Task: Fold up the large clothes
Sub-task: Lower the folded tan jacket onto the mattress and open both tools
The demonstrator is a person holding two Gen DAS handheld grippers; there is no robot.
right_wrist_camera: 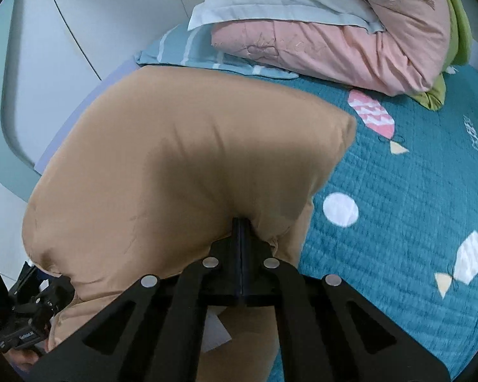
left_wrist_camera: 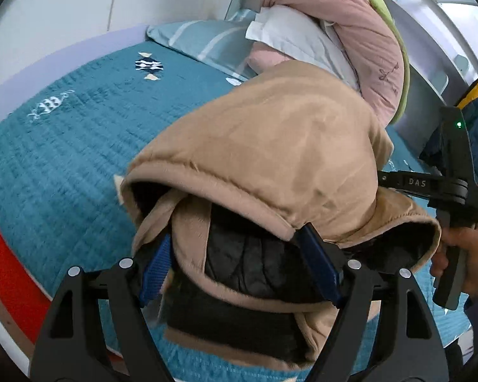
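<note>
Where the tan coat [left_wrist_camera: 271,146] bunches, a black gripper arm [left_wrist_camera: 423,184] reads "DAS".

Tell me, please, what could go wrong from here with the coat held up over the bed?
1. The left gripper seems to hold a thick bundle of the coat: tan shell and black lining. Layers may slip out unevenly.
2. The right gripper is shut on only a small pinch of the coat, so the puffy fabric may pull free.
3. The coat hangs bunched above the quilt, so the fold could set crooked.
</note>
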